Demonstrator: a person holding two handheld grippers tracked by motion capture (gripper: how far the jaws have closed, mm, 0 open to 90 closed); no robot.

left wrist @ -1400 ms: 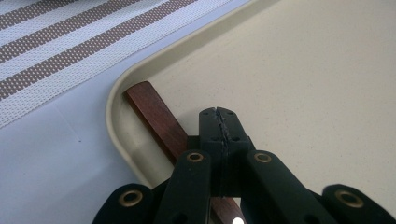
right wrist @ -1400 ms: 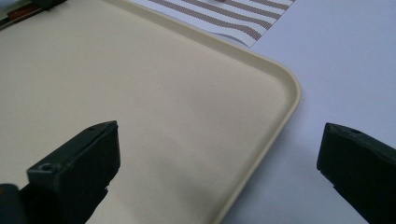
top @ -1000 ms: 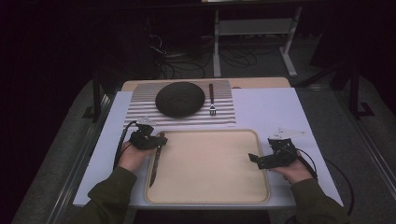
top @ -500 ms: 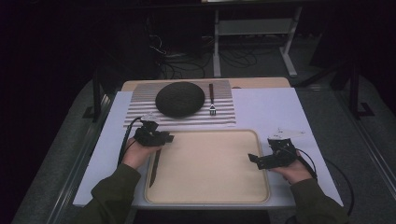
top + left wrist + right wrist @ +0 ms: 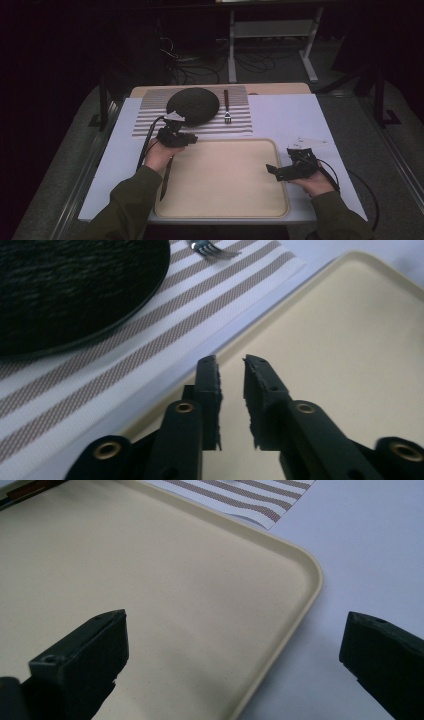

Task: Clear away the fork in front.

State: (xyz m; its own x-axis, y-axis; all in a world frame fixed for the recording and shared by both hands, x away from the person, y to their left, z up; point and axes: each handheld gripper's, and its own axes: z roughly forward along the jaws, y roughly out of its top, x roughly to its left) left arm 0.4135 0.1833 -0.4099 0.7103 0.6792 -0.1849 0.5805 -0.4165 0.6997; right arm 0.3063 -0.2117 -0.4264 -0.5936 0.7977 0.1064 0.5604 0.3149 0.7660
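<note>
At the tray's far left corner, the left tool (image 5: 192,139) hovers with its jaws drawn almost together. They have just been closing, a narrow slit remains, and nothing sits between them. The knife (image 5: 165,177) lies along the left edge of the cream tray (image 5: 225,175), beside the person's left forearm and apart from the tool. Just beyond the tool, a black plate (image 5: 192,105) rests on the striped placemat (image 5: 235,127) with a fork (image 5: 226,107) to its right. The right tool (image 5: 277,172) waits over the tray's right rim, jaws wide apart and empty.

The plate seems the likely next pick. For that, the left jaws should spread well before they meet its low rim, come in level with the table (image 5: 300,115), and bite the edge squarely without dragging the placemat.
</note>
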